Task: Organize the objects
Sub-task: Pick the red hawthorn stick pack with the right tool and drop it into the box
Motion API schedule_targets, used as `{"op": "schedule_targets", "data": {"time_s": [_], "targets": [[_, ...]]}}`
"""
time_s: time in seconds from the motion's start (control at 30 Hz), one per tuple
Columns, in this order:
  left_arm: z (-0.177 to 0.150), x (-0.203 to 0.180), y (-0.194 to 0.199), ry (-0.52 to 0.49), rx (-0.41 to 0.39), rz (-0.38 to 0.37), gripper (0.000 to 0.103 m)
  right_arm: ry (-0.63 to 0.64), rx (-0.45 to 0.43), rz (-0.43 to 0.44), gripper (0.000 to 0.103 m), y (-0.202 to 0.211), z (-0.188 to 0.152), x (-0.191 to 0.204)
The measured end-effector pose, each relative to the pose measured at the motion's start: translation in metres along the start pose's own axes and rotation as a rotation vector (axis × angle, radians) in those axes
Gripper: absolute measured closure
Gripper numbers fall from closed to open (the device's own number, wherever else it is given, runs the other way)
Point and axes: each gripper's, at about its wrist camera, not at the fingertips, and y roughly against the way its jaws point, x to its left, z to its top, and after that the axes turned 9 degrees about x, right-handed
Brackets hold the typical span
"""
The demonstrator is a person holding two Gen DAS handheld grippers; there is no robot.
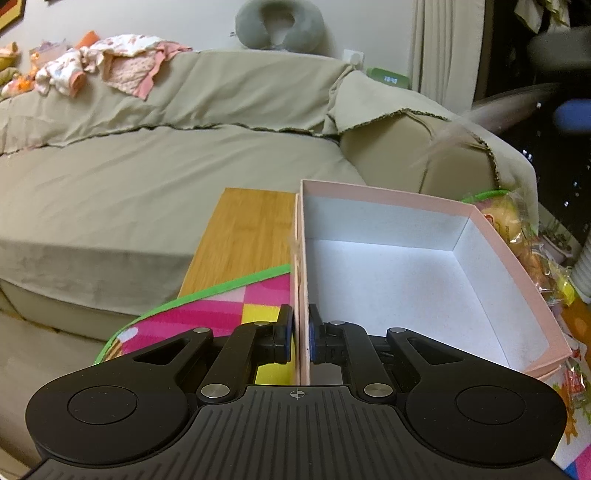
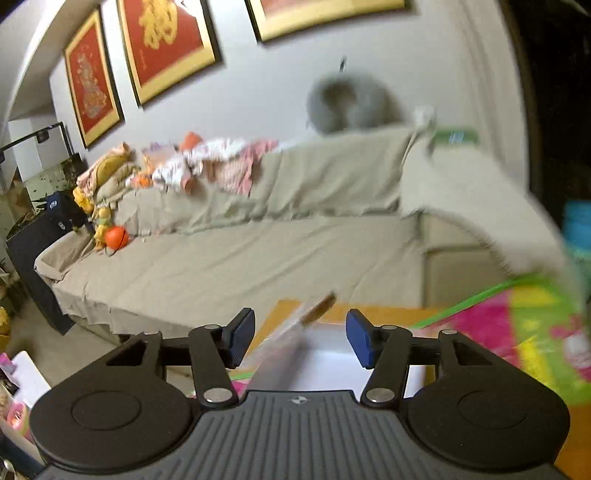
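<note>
A pink box with a bare white inside stands open on a colourful mat. My left gripper is shut on the box's left wall, one blue pad on each side of it. In the right wrist view my right gripper is open above the box's white inside. A blurred slim clear packet with a brown end slants between the fingers, touching neither pad. In the left wrist view a blurred pale streak crosses the upper right above the box.
A sofa under a beige cover runs behind, with baby clothes and a grey neck pillow on its back. A wooden board lies left of the box, snack bags to its right. An orange ball sits on the sofa.
</note>
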Motion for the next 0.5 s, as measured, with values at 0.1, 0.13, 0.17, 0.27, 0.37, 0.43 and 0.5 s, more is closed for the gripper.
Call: {"op": "schedule_targets", "data": {"time_s": [0.1, 0.13, 0.17, 0.27, 0.37, 0.43, 0.5], "targets": [[-0.001, 0.0, 0.001, -0.008, 0.001, -0.003, 0.093, 0.002, 0.025, 0.029, 0.048, -0.009, -0.012, -0.007], [-0.001, 0.0, 0.001, -0.012, 0.001, -0.002, 0.093, 0.008, 0.013, 0.009, 0.048, -0.005, -0.019, -0.015], [-0.002, 0.0, 0.001, -0.016, 0.0, 0.0, 0.093, 0.01, 0.0, -0.015, 0.047, 0.0, -0.024, -0.021], [-0.002, -0.003, 0.0, -0.025, -0.002, 0.011, 0.093, 0.013, -0.028, -0.109, 0.041, 0.016, -0.043, -0.047], [-0.002, -0.003, -0.001, -0.022, 0.0, 0.01, 0.093, 0.029, -0.026, -0.224, 0.039, 0.028, -0.064, -0.068], [-0.001, -0.002, -0.002, -0.016, 0.007, 0.008, 0.093, 0.028, -0.017, -0.282, 0.037, 0.034, -0.076, -0.081], [-0.001, -0.002, -0.002, -0.016, 0.009, 0.01, 0.093, 0.011, -0.012, -0.331, 0.035, 0.042, -0.088, -0.096]]}}
